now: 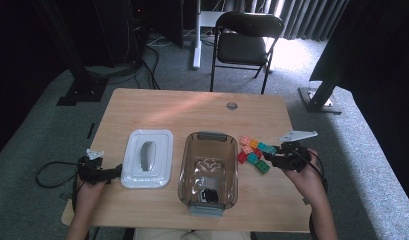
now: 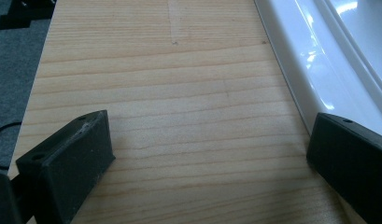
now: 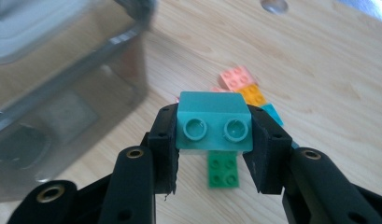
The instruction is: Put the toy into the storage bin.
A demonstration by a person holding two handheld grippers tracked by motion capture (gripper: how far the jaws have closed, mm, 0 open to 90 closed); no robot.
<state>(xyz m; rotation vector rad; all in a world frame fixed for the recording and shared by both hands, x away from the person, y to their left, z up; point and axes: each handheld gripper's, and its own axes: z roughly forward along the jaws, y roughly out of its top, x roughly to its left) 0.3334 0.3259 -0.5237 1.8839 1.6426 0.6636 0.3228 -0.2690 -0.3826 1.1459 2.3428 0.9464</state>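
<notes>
One teal brick (image 3: 213,122), gripper-held (image 3: 213,149)

**Wood, Plastics and Matt Black Pads**

The table (image 1: 167,107) was pale wood, its grain running in fine lines, the finish smooth and only faintly sheened. The white lid (image 2: 319,51) looked like glossy plastic and threw bright reflections; its handle was a duller grey. The container (image 1: 189,165) was smoky, see-through plastic, smooth-walled, with grey clips. The teal brick (image 3: 213,123) was moulded plastic with a soft satin finish, as were the green brick (image 3: 222,169) and the orange brick (image 3: 252,94). The right gripper (image 3: 212,140) had matt black pads (image 3: 163,149), slightly rough at the edges, with brassy metal inserts. The floor carpet (image 1: 52,130) looked like coarse grey cloth.
</notes>
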